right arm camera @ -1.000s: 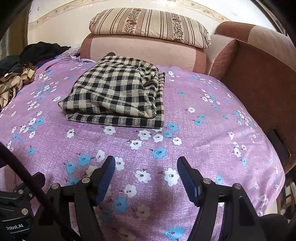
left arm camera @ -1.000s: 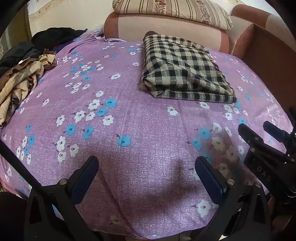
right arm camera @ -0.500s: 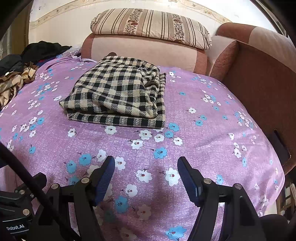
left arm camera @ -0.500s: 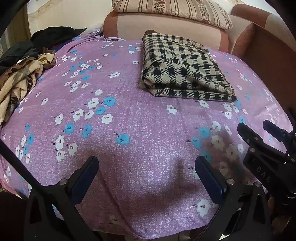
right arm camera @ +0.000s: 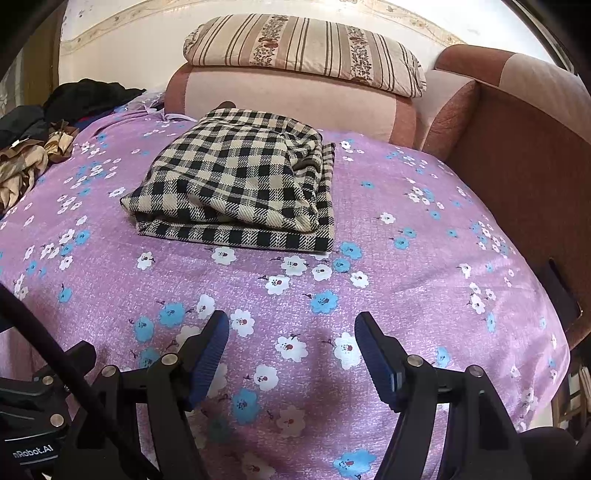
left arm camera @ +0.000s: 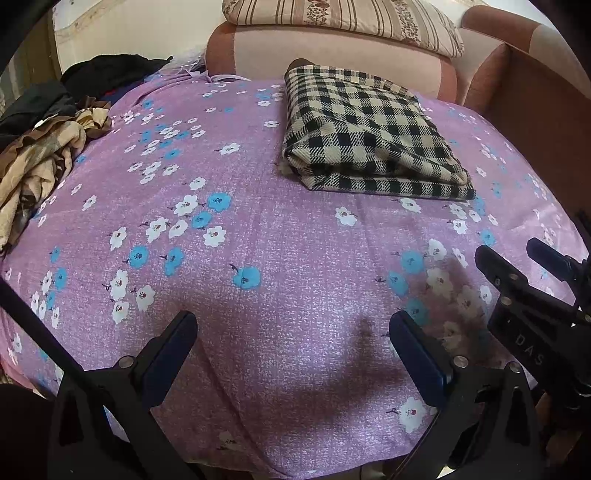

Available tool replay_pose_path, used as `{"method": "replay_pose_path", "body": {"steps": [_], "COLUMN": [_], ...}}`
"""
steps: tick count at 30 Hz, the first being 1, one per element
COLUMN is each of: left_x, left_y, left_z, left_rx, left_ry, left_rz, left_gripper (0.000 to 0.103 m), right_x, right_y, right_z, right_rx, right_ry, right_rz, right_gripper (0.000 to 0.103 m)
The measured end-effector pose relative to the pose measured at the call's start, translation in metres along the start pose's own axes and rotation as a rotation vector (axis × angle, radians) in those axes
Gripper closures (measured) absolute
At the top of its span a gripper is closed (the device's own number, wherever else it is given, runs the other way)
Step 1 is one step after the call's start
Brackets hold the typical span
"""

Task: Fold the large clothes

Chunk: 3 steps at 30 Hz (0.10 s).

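A black-and-beige checked garment (left arm camera: 369, 140) (right arm camera: 240, 184) lies folded into a thick rectangle on the purple flowered bedsheet (left arm camera: 258, 240) (right arm camera: 406, 240), toward the far side. My left gripper (left arm camera: 293, 328) hovers open over bare sheet near the front edge, well short of the garment. My right gripper (right arm camera: 291, 328) is open too, with nothing between its blue-padded fingers (right arm camera: 210, 347), also over bare sheet in front of the garment. The right gripper's body (left arm camera: 528, 314) shows at the right edge of the left wrist view.
A heap of unfolded clothes, beige-brown (left arm camera: 40, 166) (right arm camera: 22, 166) and black (left arm camera: 110, 70) (right arm camera: 88, 96), lies at the far left. A striped pillow (left arm camera: 343, 18) (right arm camera: 306, 51) rests on the pink headboard cushion (right arm camera: 288, 99). A brown upholstered side panel (right arm camera: 524, 155) borders the right.
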<state>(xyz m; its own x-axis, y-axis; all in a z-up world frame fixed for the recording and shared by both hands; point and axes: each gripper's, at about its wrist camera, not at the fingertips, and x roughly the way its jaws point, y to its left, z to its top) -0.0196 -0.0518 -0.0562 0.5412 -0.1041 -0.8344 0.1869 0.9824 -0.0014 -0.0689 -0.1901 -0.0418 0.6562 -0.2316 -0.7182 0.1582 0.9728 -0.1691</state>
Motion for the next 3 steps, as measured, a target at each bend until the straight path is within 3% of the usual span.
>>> {"method": "replay_pose_path", "body": {"steps": [3], "left_x": [0.0026], "left_y": [0.0016], "left_z": [0.0001], "left_rx": [-0.008], "left_ry": [0.008], "left_rz": [0.004], "left_gripper": [0.0], "right_x": [0.0024], "right_y": [-0.0013], "right_z": [-0.0008], "right_rx": [0.006], "right_ry": [0.009], "right_rz": [0.004], "right_gripper": [0.028]}}
